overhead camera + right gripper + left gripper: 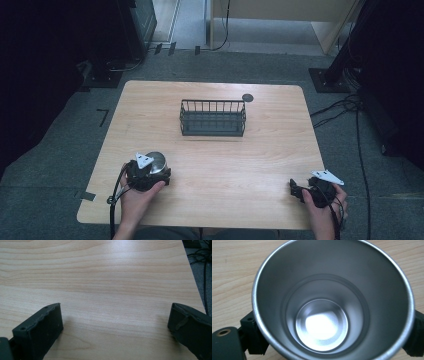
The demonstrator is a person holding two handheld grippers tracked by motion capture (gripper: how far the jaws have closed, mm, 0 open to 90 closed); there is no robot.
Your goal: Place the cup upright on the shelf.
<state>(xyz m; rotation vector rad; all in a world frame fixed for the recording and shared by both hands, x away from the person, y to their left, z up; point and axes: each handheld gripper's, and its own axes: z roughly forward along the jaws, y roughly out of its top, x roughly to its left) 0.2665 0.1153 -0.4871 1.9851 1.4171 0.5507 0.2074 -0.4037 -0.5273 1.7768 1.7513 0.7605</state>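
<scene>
Two tongs at table's point(215, 160) near edge. Left tongs point(155, 172) pinching steel cup point(332, 302), upright, empty, near front-left corner. Right tongs point(115, 327) spread, idle over bare wood. Wire basket point(213, 118) empty at centre-back; likely destination, transfer not begun.

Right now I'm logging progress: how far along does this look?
Early. Done: nothing sits in the wire basket, as far as the high view shows. In hand: the left tongs flank the steel cup, which stands near the table edge. The right tongs are open over bare wood. Left: probably carrying the cup to the basket.
</scene>
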